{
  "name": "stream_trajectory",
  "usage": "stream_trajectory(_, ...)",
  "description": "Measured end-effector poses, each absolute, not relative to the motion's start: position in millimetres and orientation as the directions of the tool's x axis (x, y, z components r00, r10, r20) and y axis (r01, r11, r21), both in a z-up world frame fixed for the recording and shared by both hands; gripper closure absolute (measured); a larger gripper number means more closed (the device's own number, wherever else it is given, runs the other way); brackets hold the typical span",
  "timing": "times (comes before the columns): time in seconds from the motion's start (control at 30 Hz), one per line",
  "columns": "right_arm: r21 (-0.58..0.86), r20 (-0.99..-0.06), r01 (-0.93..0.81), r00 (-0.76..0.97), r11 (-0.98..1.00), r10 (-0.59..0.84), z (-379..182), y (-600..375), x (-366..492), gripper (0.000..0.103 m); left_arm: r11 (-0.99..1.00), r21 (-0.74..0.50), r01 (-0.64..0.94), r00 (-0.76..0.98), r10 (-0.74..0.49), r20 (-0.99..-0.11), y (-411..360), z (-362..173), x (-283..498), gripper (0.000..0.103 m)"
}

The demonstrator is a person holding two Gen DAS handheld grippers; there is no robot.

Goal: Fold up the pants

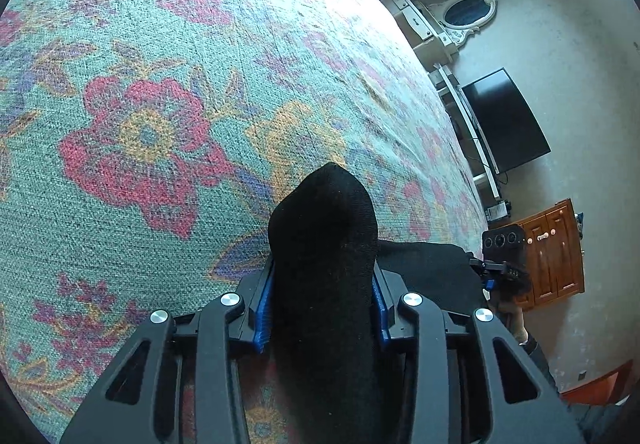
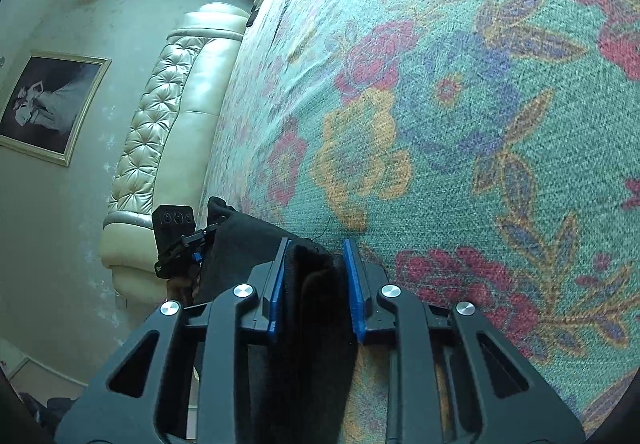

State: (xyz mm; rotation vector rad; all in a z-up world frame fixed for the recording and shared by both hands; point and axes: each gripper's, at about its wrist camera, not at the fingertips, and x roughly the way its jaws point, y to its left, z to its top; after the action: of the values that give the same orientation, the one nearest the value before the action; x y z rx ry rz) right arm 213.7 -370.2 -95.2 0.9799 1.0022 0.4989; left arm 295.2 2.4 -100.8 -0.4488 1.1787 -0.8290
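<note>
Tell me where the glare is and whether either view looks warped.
Left wrist view: the bedspread blows out white at its far top edge and bulges with fisheye curve; the pants are featureless black. Right wrist view: similar glare at the top, green tint on the sofa.

A: Left wrist view, occlusions?
B: Pants [image 1: 324, 244] run off frame at 6 o'clock; left gripper [image 1: 323, 308] pads mostly covered by fabric.
A: Right wrist view?
B: Same. Pants [image 2: 308, 324] cut at 6 o'clock; overall garment shape indeterminable.
</note>
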Motion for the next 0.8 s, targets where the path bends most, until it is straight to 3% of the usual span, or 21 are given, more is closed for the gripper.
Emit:
stream_trajectory(0.7, 0.868, -0.470, 0.127, 0.523, 0.480, 0.711, -96, -406, 196, 0.079, 0.658, -0.660, 0.361, 0.186, -0.745, -0.641, -2, -94, 290, 0.058)
stream_trajectory(0.8, 0.877, -0.459, 0.145, 0.535, 0.458, 0.710, -97, -416, 186, 0.078, 0.664, -0.650, 0.369, 0.193, -0.739, -0.645, -5, -90, 287, 0.051)
